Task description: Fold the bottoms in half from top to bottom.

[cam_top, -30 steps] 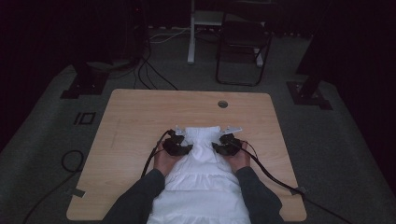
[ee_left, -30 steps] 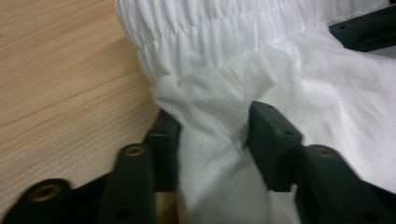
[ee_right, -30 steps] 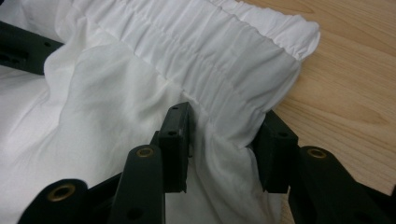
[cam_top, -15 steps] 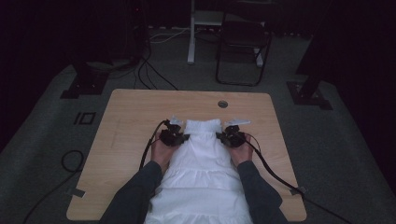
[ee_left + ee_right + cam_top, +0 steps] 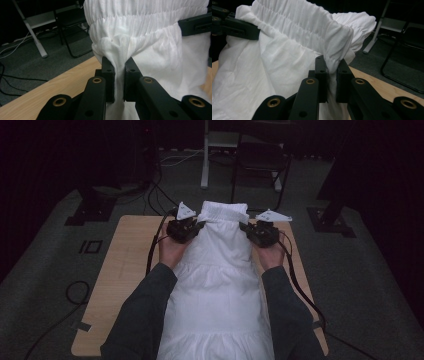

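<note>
A white garment [image 5: 220,270] with a gathered elastic waistband [image 5: 150,37] hangs between my two grippers, its lower part draped over the table and toward the person. My left gripper [image 5: 197,226] is shut on the waistband's left edge; the cloth is pinched between its pads [image 5: 119,72]. At the right edge my right gripper [image 5: 246,227] is shut on the waistband too, with a fold of fabric squeezed between its pads [image 5: 331,70]. Both pairs of jaws have just closed on the cloth. The waistband [image 5: 294,32] is stretched taut above the table.
The wooden table [image 5: 130,270] lies beneath, bare on the left side. A black chair [image 5: 260,160] and a white desk leg [image 5: 205,160] stand behind it. Cables [image 5: 75,292] run on the grey floor at left, and stand bases sit at both far corners.
Both hands have risen and carried the waistband up off the table. The garment's top, flat on the table before, now hangs stretched between the two grippers.
</note>
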`<state>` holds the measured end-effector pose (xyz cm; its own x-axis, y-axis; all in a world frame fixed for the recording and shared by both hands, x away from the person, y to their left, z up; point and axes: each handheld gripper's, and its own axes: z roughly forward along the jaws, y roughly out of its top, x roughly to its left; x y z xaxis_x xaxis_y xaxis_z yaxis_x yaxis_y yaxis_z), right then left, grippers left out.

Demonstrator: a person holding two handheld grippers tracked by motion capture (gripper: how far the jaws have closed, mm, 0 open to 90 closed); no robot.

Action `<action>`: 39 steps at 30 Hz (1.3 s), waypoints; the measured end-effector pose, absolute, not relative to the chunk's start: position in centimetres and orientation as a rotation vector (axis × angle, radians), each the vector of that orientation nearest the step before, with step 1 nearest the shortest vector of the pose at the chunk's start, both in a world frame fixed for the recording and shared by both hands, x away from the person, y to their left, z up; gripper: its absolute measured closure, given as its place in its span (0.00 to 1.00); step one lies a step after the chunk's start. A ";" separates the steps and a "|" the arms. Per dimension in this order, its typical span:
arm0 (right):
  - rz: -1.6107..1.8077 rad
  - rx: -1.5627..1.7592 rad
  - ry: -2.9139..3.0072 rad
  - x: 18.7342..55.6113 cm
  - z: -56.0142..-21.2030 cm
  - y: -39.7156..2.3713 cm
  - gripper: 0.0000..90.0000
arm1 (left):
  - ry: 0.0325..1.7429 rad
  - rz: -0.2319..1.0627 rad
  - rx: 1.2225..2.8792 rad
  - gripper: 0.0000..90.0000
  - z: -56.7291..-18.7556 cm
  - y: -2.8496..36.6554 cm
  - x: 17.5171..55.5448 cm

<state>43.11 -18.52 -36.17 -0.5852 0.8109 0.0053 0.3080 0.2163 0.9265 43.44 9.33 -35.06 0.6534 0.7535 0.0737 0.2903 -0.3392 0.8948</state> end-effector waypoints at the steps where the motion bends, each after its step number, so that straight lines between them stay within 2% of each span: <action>1: 1.358 1.031 2.015 42.9 -36.2 -18.6 0.92 | 0.811 0.608 1.924 0.92 -35.2 9.3 42.9; 7: 1.374 1.020 2.123 38.6 -38.5 -19.1 0.92 | 0.733 0.571 1.991 0.91 -37.9 10.1 37.1; 13: 1.312 0.988 2.313 32.0 -44.2 -18.9 0.92 | 0.722 0.466 2.084 0.91 -44.4 11.3 30.4; 17: 1.248 1.044 2.413 29.5 -48.8 -18.6 0.92 | 0.768 0.343 2.188 0.90 -49.8 11.2 28.6; 20: 1.201 1.089 2.450 29.0 -51.4 -18.4 0.90 | 0.790 0.308 2.216 0.90 -51.7 11.2 28.5; 21: 1.181 1.088 2.448 28.9 -51.9 -18.2 0.87 | 0.797 0.305 2.210 0.90 -51.8 11.2 28.5; 27: 1.125 1.114 2.379 29.6 -52.1 -17.9 0.53 | 0.809 0.325 2.220 0.89 -51.9 11.2 28.7; 30: 1.114 1.132 2.388 30.3 -52.4 -17.9 0.42 | 0.819 0.321 2.221 0.89 -52.2 11.2 28.9; 32: 1.129 1.132 2.392 30.8 -52.6 -17.8 0.41 | 0.828 0.323 2.220 0.88 -52.4 11.2 29.1; 33: 1.156 1.137 2.422 31.1 -52.8 -17.8 0.42 | 0.831 0.320 2.224 0.88 -52.5 11.2 29.1; 37: 1.170 1.053 2.511 31.0 -53.0 -17.3 0.76 | 0.838 0.314 2.231 0.87 -52.7 11.1 29.4; 39: 1.172 1.070 2.504 31.1 -52.9 -17.4 0.85 | 0.835 0.324 2.246 0.87 -52.7 10.9 29.9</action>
